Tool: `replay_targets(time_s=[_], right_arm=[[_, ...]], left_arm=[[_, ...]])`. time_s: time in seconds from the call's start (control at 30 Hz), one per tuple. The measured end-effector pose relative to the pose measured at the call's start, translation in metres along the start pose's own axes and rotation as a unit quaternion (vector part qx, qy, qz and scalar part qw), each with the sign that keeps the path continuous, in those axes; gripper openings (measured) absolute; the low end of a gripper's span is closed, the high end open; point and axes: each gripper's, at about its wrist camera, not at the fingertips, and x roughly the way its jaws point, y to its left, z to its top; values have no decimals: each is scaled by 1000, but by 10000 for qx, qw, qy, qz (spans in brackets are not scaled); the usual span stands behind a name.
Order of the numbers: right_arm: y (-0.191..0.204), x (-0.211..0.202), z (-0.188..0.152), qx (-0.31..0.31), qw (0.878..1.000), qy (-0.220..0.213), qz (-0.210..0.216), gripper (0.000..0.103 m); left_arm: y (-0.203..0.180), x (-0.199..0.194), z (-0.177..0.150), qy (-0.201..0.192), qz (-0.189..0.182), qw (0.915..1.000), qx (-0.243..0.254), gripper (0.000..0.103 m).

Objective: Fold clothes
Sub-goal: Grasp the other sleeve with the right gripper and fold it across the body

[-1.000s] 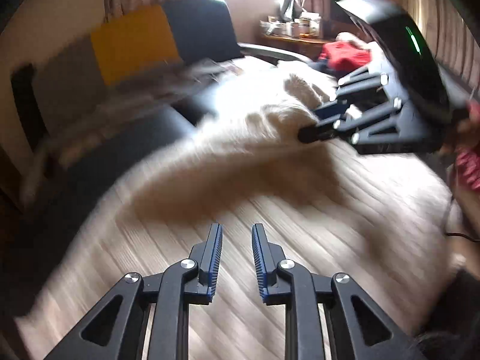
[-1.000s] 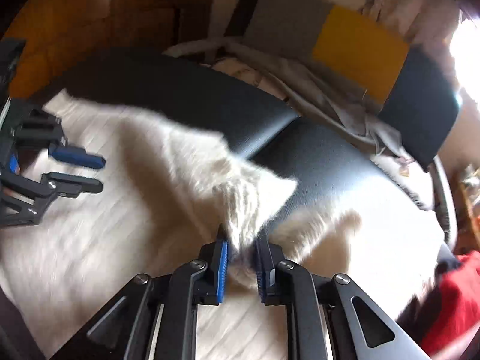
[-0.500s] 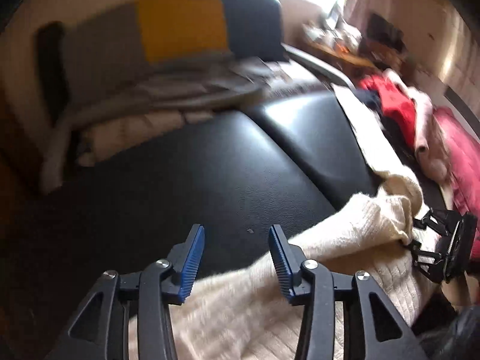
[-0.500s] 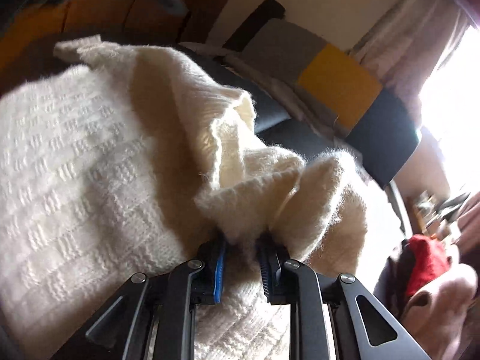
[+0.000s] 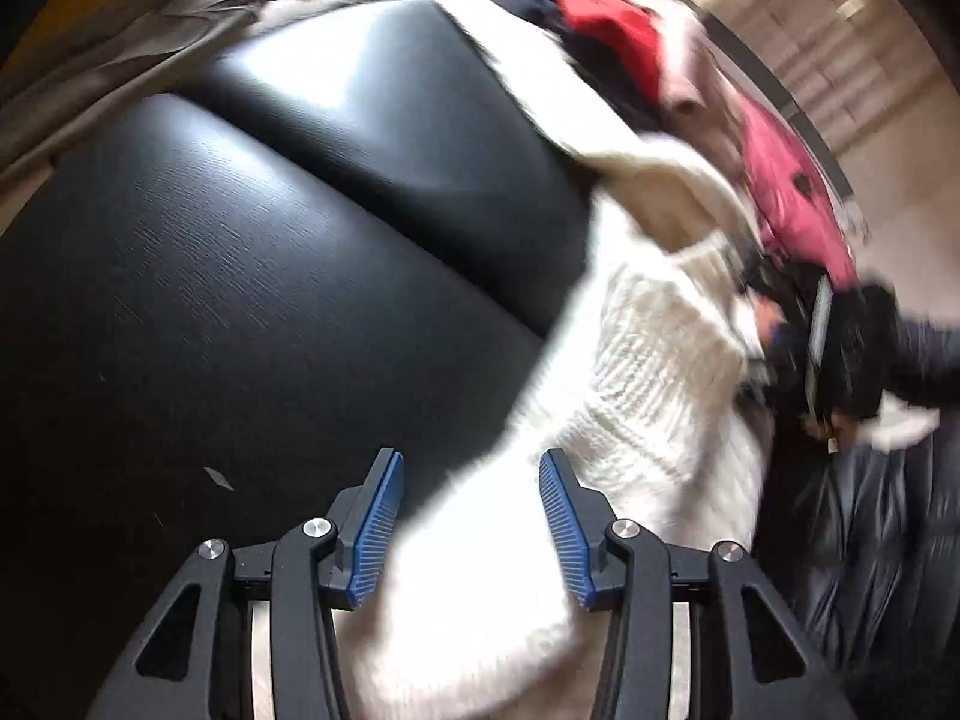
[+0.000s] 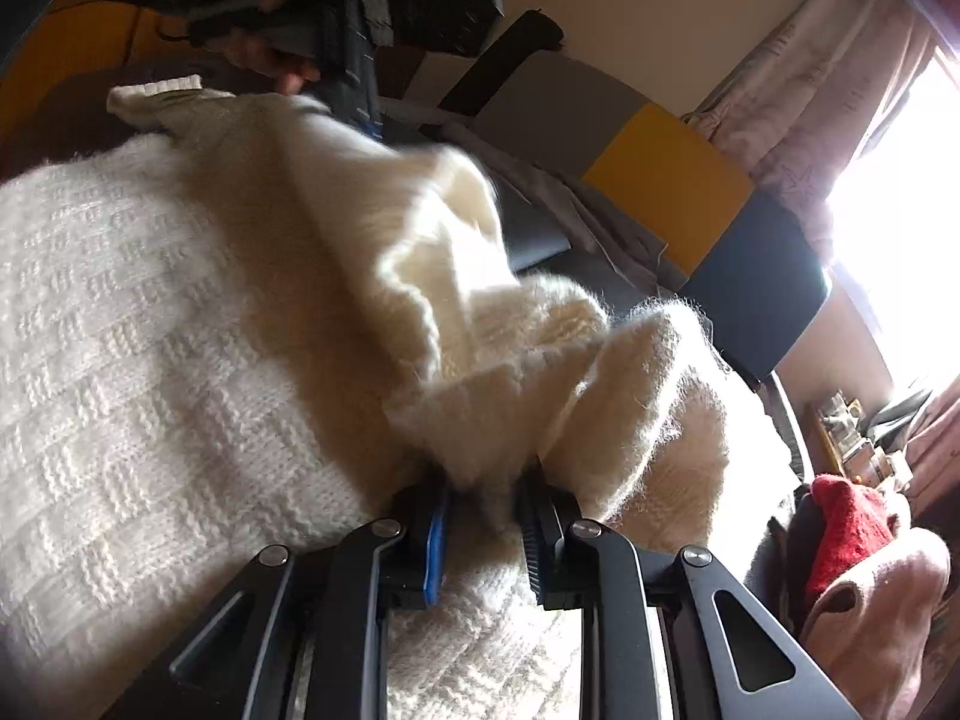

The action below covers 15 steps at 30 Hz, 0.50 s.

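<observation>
A cream knitted sweater [image 5: 648,372] lies bunched over the front of a black leather sofa [image 5: 252,252]. My left gripper [image 5: 468,516] is open, its blue-padded jaws spread wide on either side of a fold of the sweater, not pinching it. My right gripper [image 6: 483,516] is shut on a thick bunch of the sweater [image 6: 180,348] and holds it up. The right gripper shows in the left wrist view [image 5: 798,324] at the sweater's far end. The left gripper shows in the right wrist view [image 6: 354,66], above the sweater.
A pile of red, pink and white clothes [image 5: 672,60] lies at the sofa's right end and also shows in the right wrist view [image 6: 852,528]. A grey, yellow and dark cushion [image 6: 666,192] leans on the sofa back. Grey cloth [image 5: 120,54] is draped behind.
My left gripper has opened wider and swung down and right over the sweater's edge. My right gripper keeps its grip and has drawn the sweater further toward the sofa's right end.
</observation>
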Motion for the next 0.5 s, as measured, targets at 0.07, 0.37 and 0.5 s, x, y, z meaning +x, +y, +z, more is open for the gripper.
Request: replay_targets(time_s=[0.07,0.37,0.5], right_arm=[[-2,2,0,-9,10000,-5,-23,23],[10,-3,2,-106,9996,8,-263,24],[13,-2,3,-162,9992,48,-366,24]], left_arm=[[-17,-2,-12,-75,185,9998,73,47],[-66,-11,-66,-712,807,9937,-326,47],[-77,-12,-70,-1072,1702,9774,-647,26]])
